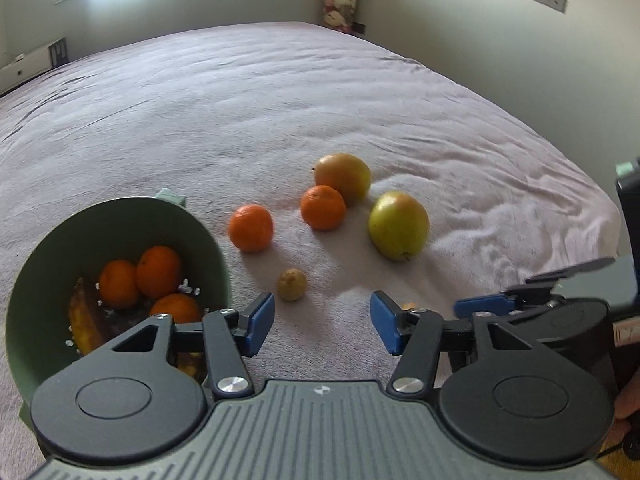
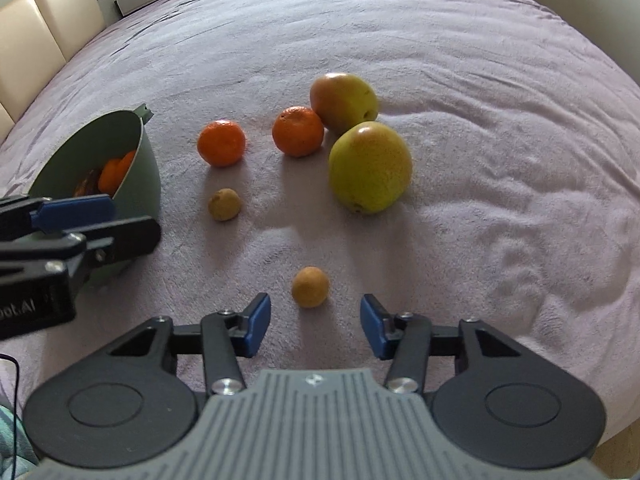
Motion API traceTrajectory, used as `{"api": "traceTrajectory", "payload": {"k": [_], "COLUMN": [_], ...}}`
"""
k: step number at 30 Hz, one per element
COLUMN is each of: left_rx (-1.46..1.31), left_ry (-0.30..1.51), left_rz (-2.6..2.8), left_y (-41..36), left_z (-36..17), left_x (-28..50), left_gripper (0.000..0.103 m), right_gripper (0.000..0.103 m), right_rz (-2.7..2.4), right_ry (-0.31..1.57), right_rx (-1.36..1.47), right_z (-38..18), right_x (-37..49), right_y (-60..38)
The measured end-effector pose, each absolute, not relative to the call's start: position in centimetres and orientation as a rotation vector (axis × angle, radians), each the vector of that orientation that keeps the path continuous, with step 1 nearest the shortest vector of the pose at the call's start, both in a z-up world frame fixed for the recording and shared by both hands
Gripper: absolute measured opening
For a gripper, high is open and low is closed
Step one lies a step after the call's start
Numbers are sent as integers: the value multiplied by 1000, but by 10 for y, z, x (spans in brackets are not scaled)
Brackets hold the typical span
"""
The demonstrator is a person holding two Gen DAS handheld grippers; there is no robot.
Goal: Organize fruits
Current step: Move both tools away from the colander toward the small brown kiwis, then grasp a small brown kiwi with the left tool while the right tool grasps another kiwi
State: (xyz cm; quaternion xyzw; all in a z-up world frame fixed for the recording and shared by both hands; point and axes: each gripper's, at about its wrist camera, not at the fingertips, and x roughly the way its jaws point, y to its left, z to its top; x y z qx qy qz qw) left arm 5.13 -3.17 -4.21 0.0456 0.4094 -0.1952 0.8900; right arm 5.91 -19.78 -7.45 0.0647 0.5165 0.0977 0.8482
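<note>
Fruits lie loose on the bed (image 2: 440, 40) near the green bowl (image 2: 148, 168), so the right hand-held gripper (image 2: 314, 322), jaws apart and empty, should drop straight over the small brown fruit (image 2: 310, 286) and squeeze gently.

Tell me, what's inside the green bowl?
The green bowl holds three oranges on something dark and yellowish. The left gripper hides the rest.

A lilac-covered bed (image 2: 440, 40) carries a green bowl (image 2: 136, 184), oranges (image 2: 221, 143), pears (image 2: 370, 167) and small brown fruits (image 2: 310, 287).
</note>
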Motion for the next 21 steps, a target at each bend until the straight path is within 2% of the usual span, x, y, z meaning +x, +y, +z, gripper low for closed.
{"api": "traceTrajectory", "payload": {"k": [4,10,21], "left_rx": [118,139,77], "left_ry": [850,866,841], "left_rz": [-416,-396,-335], "left_y": [-36,-43,-48], "left_z": [-47,-56,-63], "left_x": [53,60,66], "left_gripper": [57,44,42], "right_gripper": [32,26,21], "right_rz": [234,235,195], "right_ry": [1090,1095,1122], "right_rx": [130,122,178], "right_z": [-78,-86,-97], "right_x": [65,74,83], "right_y": [-192,-190,-203]}}
